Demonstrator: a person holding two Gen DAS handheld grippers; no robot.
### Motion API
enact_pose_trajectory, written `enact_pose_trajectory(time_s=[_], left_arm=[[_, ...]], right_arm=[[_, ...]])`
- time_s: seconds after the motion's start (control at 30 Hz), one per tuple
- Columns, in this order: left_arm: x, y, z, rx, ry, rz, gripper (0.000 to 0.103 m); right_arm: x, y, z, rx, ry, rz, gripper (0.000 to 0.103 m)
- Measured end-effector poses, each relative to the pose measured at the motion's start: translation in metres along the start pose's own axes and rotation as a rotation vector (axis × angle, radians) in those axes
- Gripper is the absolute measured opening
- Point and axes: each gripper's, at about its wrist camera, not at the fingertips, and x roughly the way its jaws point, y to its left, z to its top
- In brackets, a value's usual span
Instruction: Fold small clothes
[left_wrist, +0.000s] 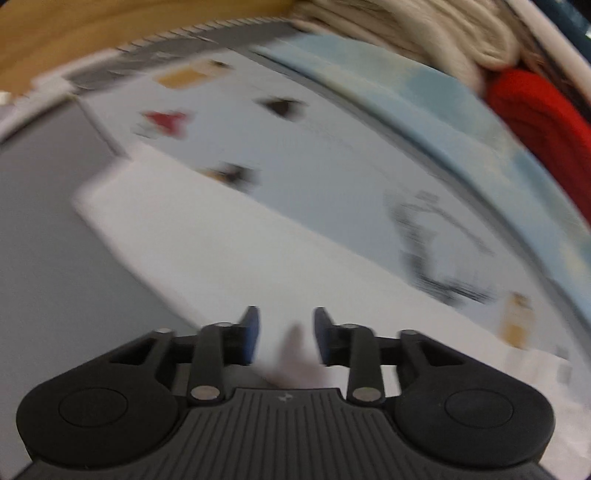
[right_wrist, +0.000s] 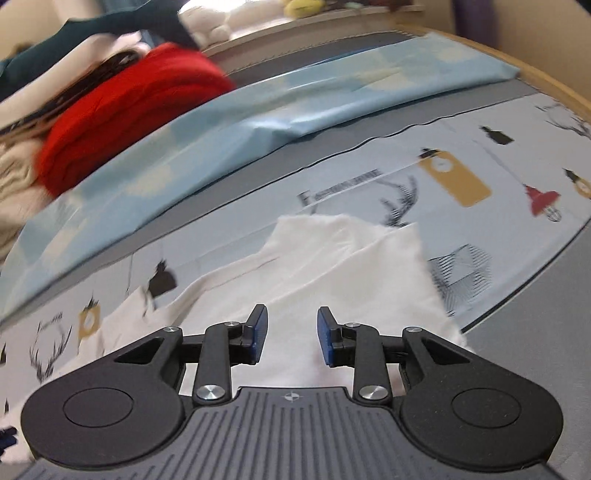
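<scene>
Apparently between folds: left gripper (left_wrist: 286, 334) and right gripper (right_wrist: 291, 332) both parted, empty over white garment (right_wrist: 332, 266); next, regrasping an edge.

garment (right_wrist: 332, 266): white | sheet (right_wrist: 461, 162): pale grey (antler, lantern prints) | knit (right_wrist: 122, 110): red

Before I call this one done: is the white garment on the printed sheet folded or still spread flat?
Folded, partly at least: the white cloth garment shows overlapping layers with a creased edge. Neatness cannot be told; the left view is blurred.
</scene>
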Motion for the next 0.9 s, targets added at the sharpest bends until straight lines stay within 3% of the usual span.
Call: enact_pose_trajectory(time_s=[0.07, 0.17, 0.3, 0.4, 0.43, 0.47, 0.57, 0.6, 0.7, 0.77, 0.83, 0.9], left_arm=[[0.011, 0.036, 0.011, -0.044, -0.009, 0.049, 0.042], [0.025, 0.086, 0.025, -0.128, -0.026, 0.048, 0.042], [0.039, 0.119, 0.03, -0.17, -0.048, 0.048, 0.042], [0.044, 0.123, 0.029, -0.192, -0.072, 0.019, 0.038], [0.044, 0.12, 0.029, -0.182, -0.081, 0.024, 0.029], [0.045, 0.115, 0.029, -0.163, -0.084, 0.032, 0.003], [0.031, 0.084, 0.024, -0.106, -0.129, 0.111, 0.004], [0.021, 0.068, 0.022, -0.078, -0.152, 0.102, 0.004], [-0.03, -0.007, 0.018, 0.094, -0.28, -0.006, 0.004], [-0.065, -0.059, 0.005, 0.187, -0.33, -0.14, 0.004], [-0.094, -0.11, -0.019, 0.252, -0.321, -0.297, 0.004], [-0.107, -0.155, -0.047, 0.298, -0.251, -0.436, 0.004]], right_arm=[[0.004, 0.006, -0.001, -0.022, 0.008, -0.008, 0.031], [0.01, 0.014, -0.004, -0.057, 0.015, -0.007, 0.031], [0.013, 0.018, -0.007, -0.1, 0.024, -0.015, 0.031], [0.016, 0.018, -0.007, -0.095, 0.035, -0.017, 0.031], [0.018, 0.017, -0.007, -0.09, 0.041, -0.017, 0.031], [0.018, 0.016, -0.008, -0.084, 0.046, -0.017, 0.031], [0.021, 0.014, -0.009, -0.08, 0.054, -0.023, 0.031], [0.021, 0.012, -0.009, -0.076, 0.059, -0.02, 0.031], [0.021, 0.008, -0.009, -0.072, 0.069, -0.014, 0.031], [0.024, 0.004, -0.011, -0.07, 0.089, -0.003, 0.031], [0.026, -0.003, -0.012, -0.048, 0.107, -0.001, 0.031], [0.026, -0.012, -0.013, -0.026, 0.115, -0.002, 0.031]])
